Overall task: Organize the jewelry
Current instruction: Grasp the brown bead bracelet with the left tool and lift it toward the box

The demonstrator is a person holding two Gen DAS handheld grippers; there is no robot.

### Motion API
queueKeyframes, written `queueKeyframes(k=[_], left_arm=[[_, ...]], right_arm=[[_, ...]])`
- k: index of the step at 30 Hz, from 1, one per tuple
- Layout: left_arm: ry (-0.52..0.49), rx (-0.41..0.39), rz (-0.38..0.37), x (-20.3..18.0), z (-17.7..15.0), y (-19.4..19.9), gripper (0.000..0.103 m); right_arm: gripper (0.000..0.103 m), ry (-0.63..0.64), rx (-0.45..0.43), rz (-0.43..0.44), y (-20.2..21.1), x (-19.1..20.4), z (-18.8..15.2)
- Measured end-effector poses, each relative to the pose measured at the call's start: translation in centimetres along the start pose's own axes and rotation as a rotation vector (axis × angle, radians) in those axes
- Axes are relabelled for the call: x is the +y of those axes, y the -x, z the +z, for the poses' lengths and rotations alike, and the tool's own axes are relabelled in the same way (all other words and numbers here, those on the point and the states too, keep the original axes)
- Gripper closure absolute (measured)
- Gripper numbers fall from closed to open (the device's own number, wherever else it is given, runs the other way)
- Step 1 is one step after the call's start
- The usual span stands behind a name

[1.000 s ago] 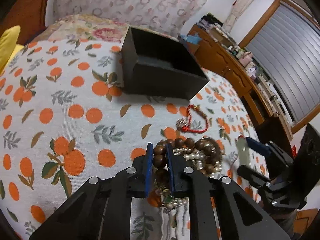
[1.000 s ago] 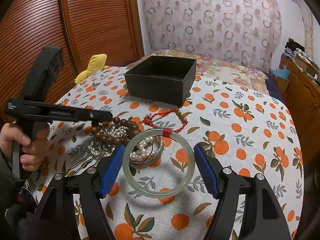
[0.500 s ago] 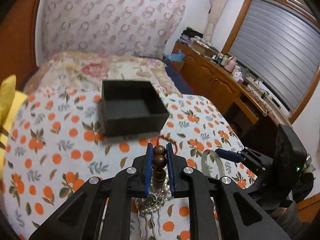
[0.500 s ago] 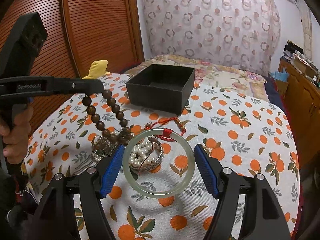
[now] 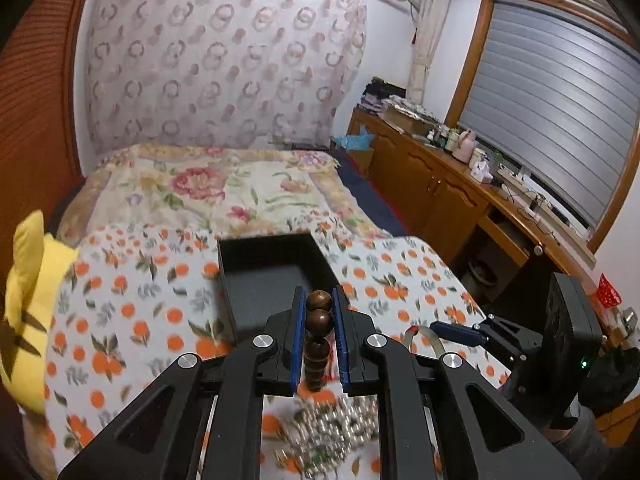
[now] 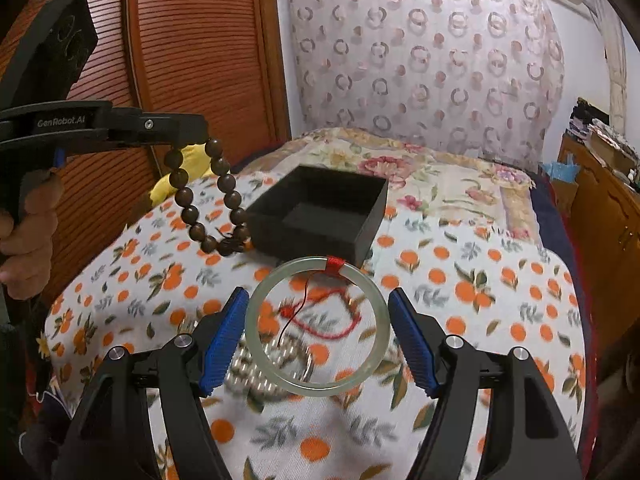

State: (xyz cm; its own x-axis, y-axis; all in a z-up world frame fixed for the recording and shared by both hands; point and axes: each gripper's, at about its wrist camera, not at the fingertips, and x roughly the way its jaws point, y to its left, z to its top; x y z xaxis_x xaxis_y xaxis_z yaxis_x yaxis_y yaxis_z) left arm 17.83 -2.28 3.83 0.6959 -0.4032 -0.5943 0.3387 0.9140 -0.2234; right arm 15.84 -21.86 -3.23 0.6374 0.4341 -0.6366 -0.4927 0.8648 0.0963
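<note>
Carrying wooden bead bracelet in closed left gripper toward black box just ahead; next, centre over it and release. Right gripper grips jade bangle (jaws wide, pads touching its rim).

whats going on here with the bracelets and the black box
A person is sorting jewelry on an orange-print tablecloth. The left hand-held gripper is shut on a wooden bead bracelet, hanging in the air near the open black box. The right hand-held gripper grips a pale green bangle.
</note>
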Motion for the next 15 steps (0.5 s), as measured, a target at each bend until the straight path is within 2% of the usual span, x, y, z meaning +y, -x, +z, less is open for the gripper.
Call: queueKeyframes(k=[6, 15], left_arm=[[-0.009, -0.008, 0.029, 1.2, 2.9, -2.3, 0.091], [0.007, 0.062, 0.051, 3.6, 3.7, -7.8, 0.091]], right_arm=[[0.029, -0.003, -0.022, 0.012, -1.7, -1.4, 2.7], [0.029, 0.021, -0.026, 0.054, -5.9, -2.4, 6.2]])
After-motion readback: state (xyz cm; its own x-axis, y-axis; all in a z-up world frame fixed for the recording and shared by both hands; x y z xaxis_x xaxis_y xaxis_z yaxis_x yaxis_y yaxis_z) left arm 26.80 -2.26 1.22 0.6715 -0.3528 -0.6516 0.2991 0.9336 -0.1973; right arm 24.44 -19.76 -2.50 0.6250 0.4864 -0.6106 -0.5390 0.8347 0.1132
